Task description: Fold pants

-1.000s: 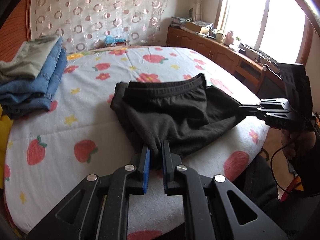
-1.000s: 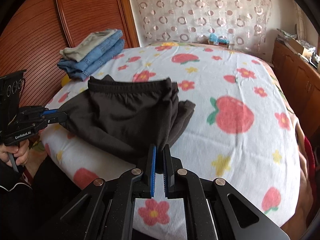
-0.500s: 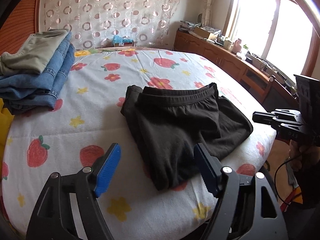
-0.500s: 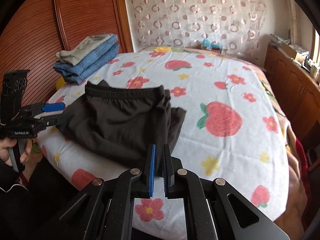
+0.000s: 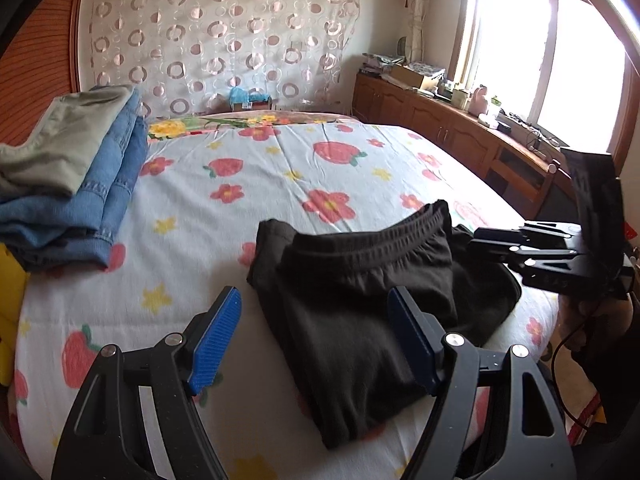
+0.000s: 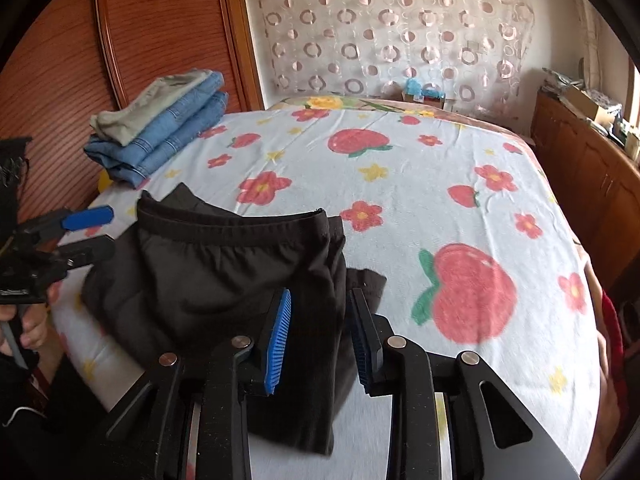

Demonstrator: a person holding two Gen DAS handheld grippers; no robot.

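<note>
My left gripper (image 5: 314, 336) hovers with its jaws wide apart, clamping nothing, over the near edge of the folded black pants with an elastic waistband (image 5: 360, 300). The pants lie flat on the bed's white sheet printed with strawberries and flowers (image 5: 280, 168), near its front edge. My right gripper (image 6: 320, 336) has just been opening; its jaws stand partly apart, the pants' edge between them, unclamped. A stack of folded blue jeans and olive cloth (image 6: 160, 132) sits well apart, beside the wooden headboard (image 6: 152, 24).
</note>
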